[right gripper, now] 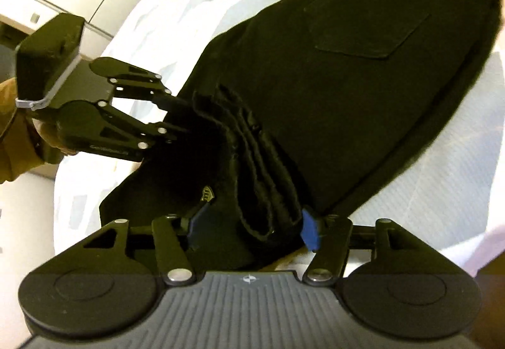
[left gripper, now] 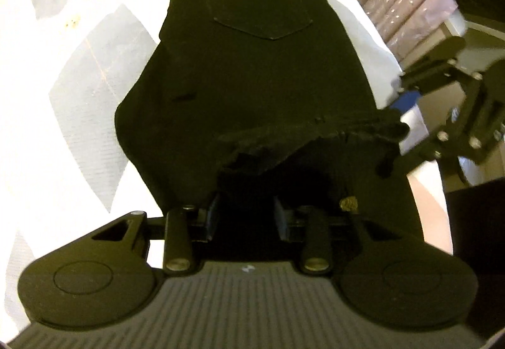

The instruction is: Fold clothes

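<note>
Black trousers [left gripper: 252, 71] laid lengthwise on a white bedcover [left gripper: 63, 96] patterned with pale grey diamonds; back pocket [left gripper: 263, 24] face up, waistband at the far end. Legs appear already doubled one over the other — stacked frayed hems [right gripper: 252, 159] show several layers at the near end.

Left gripper [left gripper: 246, 216] clenched on the near end of the trousers; dark cloth fills the gap between the pads, fabric rising from the bed toward it. Right gripper [right gripper: 252, 227] likewise clamped on the hem bundle, blue pads [right gripper: 311, 230] pressing either side of the layered edges. Both tongs grasping cloth, neither released.

Grips set apart across the width of the hem end, probably so the edge stays taut and level when carried — a single pinch would let the layers sag and slide apart. Hem end lifted slightly off the cover, rest of the garment flat and bearing its own weight, which anchors the waistband end.

Small gold tag [left gripper: 347, 204] just beside the left pads, on the cloth.

Judged stage: mid-fold, hems held ready to travel toward the waistband to halve the length. Could equally be hems being laid down or drawn straight; not settled here.

Sleeve [right gripper: 12, 140] in brown cloth visible behind the left gripper in the right wrist view. Risk: thick denim layers slipping unevenly from the pads.
</note>
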Tool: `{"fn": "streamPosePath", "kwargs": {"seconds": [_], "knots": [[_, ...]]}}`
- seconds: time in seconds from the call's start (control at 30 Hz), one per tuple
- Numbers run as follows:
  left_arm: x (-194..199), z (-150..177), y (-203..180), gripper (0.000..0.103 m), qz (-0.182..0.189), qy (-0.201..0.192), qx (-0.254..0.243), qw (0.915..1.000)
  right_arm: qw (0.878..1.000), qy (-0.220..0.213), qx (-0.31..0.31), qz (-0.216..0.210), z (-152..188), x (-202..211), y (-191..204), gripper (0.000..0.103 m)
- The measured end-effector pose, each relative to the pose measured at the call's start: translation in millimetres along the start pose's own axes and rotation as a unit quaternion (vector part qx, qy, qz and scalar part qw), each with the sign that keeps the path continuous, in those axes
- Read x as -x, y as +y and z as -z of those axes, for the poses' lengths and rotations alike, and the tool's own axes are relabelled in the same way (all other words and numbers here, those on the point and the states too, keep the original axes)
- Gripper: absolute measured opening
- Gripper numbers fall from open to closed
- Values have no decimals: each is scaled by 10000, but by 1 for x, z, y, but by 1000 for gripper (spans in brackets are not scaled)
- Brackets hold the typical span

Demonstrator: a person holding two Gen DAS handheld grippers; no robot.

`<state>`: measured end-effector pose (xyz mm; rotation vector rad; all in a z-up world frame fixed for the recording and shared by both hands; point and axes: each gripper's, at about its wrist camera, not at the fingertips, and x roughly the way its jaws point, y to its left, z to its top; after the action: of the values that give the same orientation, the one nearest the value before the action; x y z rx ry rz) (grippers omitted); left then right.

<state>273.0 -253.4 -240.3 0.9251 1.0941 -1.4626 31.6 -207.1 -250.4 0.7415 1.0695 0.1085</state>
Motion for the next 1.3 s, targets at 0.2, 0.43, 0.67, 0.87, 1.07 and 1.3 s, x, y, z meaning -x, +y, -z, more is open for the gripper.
{"fn": "streamPosePath", "kwargs": {"seconds": [0.2, 0.43, 0.67, 0.87, 1.07, 1.3], "knots": [[6, 7, 14, 8, -44, -422, 516, 9978, 9992, -225, 83, 317, 4, 4, 3, 18], [48, 28, 16, 4, -163, -1218, 961, 9878, 9966, -717, 395, 100, -3, 19, 16, 17], [25, 23, 7, 17, -517, -1107, 1214, 9850, 9951, -728, 445, 490, -1, 11, 18, 16], [49, 19, 0, 18, -1040, -1356, 1493, 9739, 9906, -540, 251, 1232, 1, 3, 23, 33], [72, 18, -27, 6, -577, -1630, 733, 9822, 9835, -1353, 59, 1200, 12, 36, 45, 21], [12, 19, -19, 6, -653, -1216, 905, 9863, 9835, -1018, -49, 1492, 25, 8, 37, 12]]}}
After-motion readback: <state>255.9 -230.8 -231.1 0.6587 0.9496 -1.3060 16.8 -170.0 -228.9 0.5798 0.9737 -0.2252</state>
